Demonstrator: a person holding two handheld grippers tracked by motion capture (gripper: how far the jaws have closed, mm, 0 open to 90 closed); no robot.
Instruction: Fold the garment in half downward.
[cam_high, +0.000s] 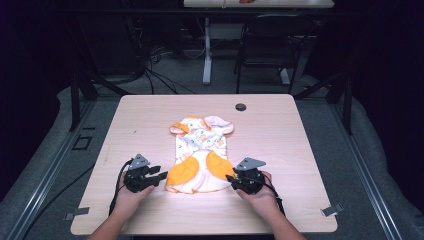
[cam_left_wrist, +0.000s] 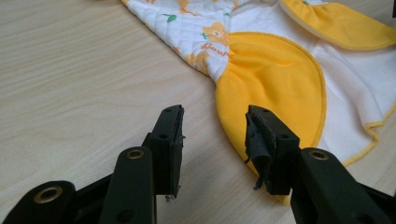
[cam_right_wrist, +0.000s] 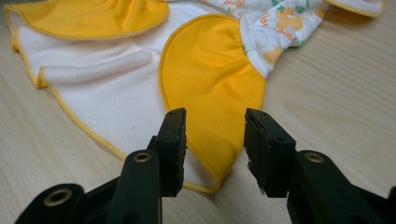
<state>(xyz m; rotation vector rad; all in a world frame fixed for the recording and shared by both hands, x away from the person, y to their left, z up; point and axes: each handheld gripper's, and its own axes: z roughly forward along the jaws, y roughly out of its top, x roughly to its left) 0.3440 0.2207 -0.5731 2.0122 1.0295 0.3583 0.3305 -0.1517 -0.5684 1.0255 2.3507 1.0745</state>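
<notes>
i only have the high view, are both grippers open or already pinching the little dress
Observer: Both open. In the left gripper view, the left gripper has a gap between its jaws, with nothing clamped.
Operator: and the right one
Observer: The right gripper is also open, its jaws either side of the orange panel's edge on the small white and orange printed cotton dress.
Operator: any damage on the pads
Observer: The left gripper's right pad looks frayed and torn.
</notes>
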